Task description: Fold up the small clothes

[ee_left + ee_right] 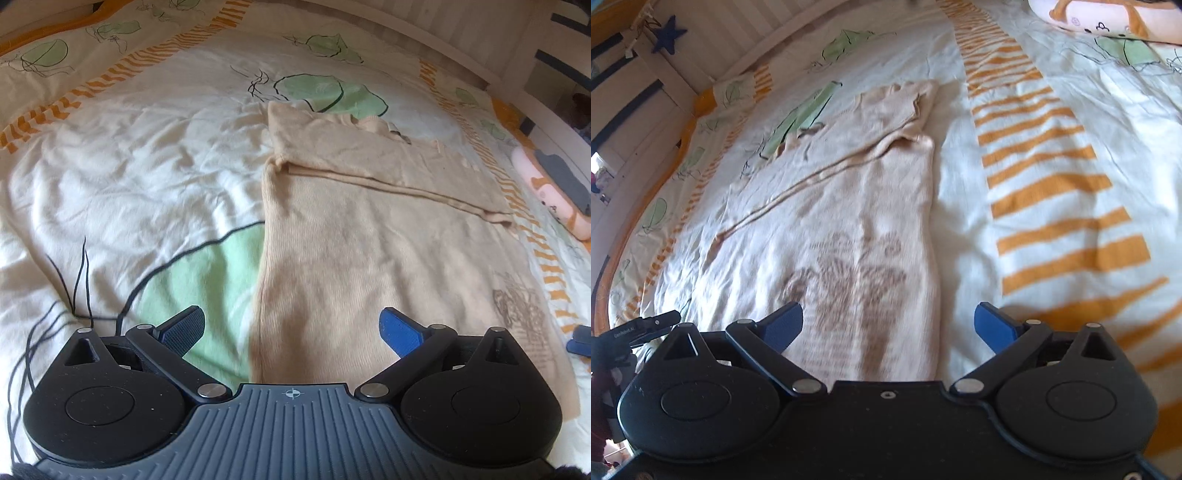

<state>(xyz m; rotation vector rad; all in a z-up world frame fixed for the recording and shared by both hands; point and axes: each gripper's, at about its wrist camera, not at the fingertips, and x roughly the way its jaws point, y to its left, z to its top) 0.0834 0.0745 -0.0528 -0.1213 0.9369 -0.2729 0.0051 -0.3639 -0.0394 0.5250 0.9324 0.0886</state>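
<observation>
The left gripper (291, 330) and the right gripper (888, 326) both hover with blue-padded fingers spread wide and empty over the near hem of a beige knit top (369, 251), one at each bottom corner. The top lies flat on the rumpled quilted bedspread (129, 177), a sleeve already folded across its chest. I judge the next move is pinching both soft, ribbed hem corners and carrying them toward the collar.
</observation>
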